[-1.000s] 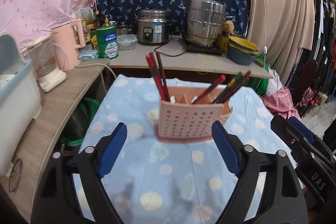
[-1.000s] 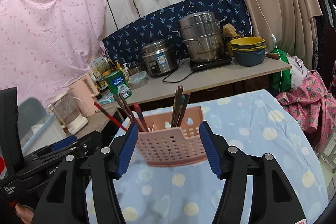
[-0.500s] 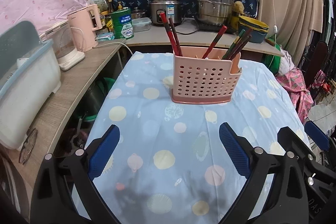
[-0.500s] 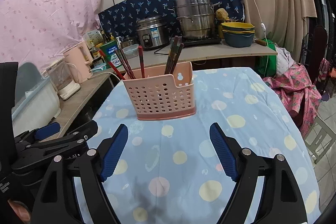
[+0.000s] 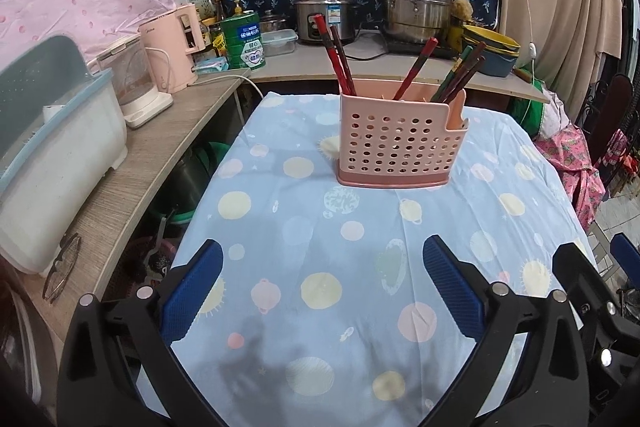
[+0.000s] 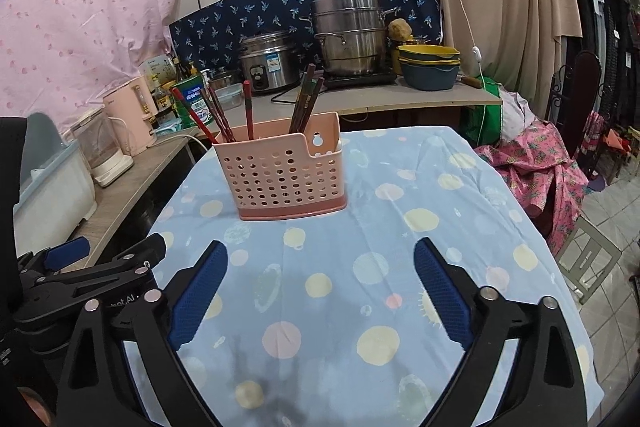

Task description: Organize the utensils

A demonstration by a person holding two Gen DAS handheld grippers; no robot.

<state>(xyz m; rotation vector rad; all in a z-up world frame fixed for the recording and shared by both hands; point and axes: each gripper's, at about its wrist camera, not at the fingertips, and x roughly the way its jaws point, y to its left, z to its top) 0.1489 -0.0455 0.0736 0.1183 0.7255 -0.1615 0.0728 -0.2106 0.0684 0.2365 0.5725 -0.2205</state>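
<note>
- The surface (image 5: 360,307) is the biggest thing in view: a table under a soft pale-blue cloth printed with planets and pastel dots, lightly creased, with nothing loose lying on the part that shows.
- On its far half stands the pink utensil holder (image 5: 394,143), a boxy perforated plastic caddy with a solid darker base, a stepped rim and a hanging hole, upright and well apart from both grippers.
- In the holder stand the chopsticks (image 5: 336,55), thin lacquered red and dark sticks leaning outward in separate clusters, which suggests divided compartments; the dividers are hard to make out.
- The left gripper (image 5: 320,291) hovers low over the near cloth, its fingers spread wide with nothing between the ribbed blue pads (image 5: 192,291).
- The right gripper (image 6: 320,295) sits just beside it, likewise spread and empty, black frame with blue textured pads (image 6: 440,295).
- Judged from this, the sorting looks finished or nearly so: every visible utensil is already in the holder.
- Any next move would call only for checking that no stick leans loose, approaching from above to avoid tipping the light caddy.
</note>
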